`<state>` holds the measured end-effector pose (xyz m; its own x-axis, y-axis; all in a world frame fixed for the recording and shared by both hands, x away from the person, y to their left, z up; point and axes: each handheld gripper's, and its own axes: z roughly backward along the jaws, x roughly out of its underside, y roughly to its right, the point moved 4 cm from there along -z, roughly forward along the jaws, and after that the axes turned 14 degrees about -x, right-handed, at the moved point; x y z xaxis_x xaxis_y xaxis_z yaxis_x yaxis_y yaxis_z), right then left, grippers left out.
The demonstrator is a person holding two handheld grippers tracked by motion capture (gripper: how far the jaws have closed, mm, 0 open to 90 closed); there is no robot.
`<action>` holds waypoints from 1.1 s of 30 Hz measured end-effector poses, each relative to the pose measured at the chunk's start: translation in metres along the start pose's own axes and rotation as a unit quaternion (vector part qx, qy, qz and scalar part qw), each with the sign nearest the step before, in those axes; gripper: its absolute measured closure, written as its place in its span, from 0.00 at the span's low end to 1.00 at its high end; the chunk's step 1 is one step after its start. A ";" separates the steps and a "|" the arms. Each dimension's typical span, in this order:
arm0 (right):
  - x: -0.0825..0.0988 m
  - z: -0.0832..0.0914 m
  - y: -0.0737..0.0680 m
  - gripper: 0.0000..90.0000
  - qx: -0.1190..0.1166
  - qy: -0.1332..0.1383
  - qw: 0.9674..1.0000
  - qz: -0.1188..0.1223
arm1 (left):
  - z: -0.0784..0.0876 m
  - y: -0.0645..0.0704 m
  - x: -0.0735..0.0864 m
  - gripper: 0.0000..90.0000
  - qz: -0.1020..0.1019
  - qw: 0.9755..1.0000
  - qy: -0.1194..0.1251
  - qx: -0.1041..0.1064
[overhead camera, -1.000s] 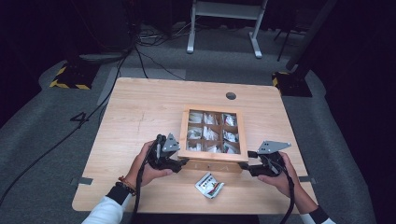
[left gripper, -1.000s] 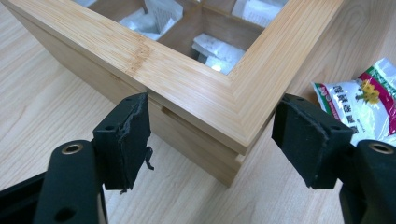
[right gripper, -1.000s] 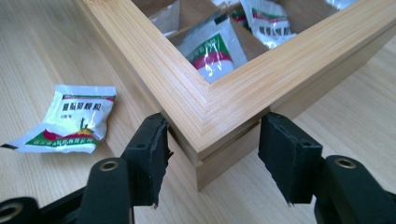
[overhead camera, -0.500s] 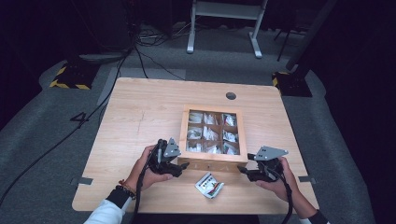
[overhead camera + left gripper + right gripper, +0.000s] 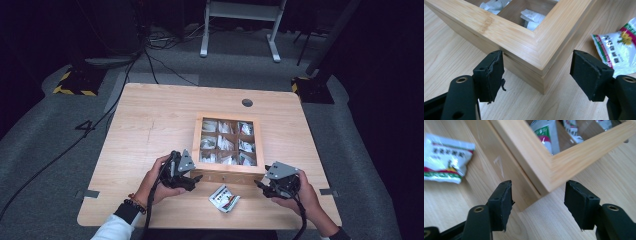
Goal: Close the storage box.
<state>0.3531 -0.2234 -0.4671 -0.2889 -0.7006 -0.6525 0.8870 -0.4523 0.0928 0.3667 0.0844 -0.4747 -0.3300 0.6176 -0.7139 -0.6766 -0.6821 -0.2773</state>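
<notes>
A shallow wooden box (image 5: 227,171) with a windowed lid sits mid-table, and white sachets show in its compartments. One loose sachet (image 5: 224,198) lies on the table in front of it. My left gripper (image 5: 192,181) is at the box's front left corner and stands open. In the left gripper view that corner (image 5: 524,42) lies between the open gripper's (image 5: 537,75) jaws, with the sachet (image 5: 616,47) to the right. My right gripper (image 5: 260,186) is open at the front right corner. That corner (image 5: 564,160) sits between its (image 5: 537,202) jaws, with the sachet (image 5: 444,157) at the left.
The table (image 5: 150,120) has a round cable hole (image 5: 247,102) behind the box. Bare wood lies to the left of and behind the box. The front edge is close behind both hands. Cables and a metal stand (image 5: 240,25) are on the floor beyond.
My right gripper has shifted a little toward the table's front edge, at the box's front right corner. The left gripper has kept its place.
</notes>
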 end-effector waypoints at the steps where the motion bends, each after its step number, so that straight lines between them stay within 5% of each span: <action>1: 0.000 0.004 0.002 0.44 -0.007 0.016 1.000 -0.008 | 0.001 -0.001 -0.001 0.30 0.004 1.000 0.007 0.000; 6: -0.008 0.025 0.002 0.43 -0.051 0.094 0.994 -0.020 | 0.011 -0.002 -0.008 0.29 0.016 0.999 0.036 0.020; 12: -0.009 0.018 -0.003 0.45 -0.078 0.097 0.992 -0.010 | 0.010 0.001 -0.008 0.26 0.006 0.999 0.033 0.016; 18: -0.008 0.018 -0.002 0.44 -0.080 0.102 0.991 -0.012 | 0.013 -0.002 -0.008 0.29 0.004 0.999 0.034 0.018; 25: -0.005 0.027 0.008 0.42 -0.056 0.105 0.993 -0.018 | 0.031 -0.010 -0.008 0.25 -0.006 0.999 0.039 -0.009; 33: 0.005 0.037 0.025 0.39 -0.025 0.096 0.995 -0.030 | 0.047 -0.034 0.014 0.22 0.010 0.998 0.021 -0.050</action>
<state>0.3608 -0.2588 -0.4403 -0.2723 -0.5519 -0.7882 0.8883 -0.4590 0.0145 0.3543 0.1351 -0.4450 -0.3127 0.5876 -0.7463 -0.6007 -0.7310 -0.3238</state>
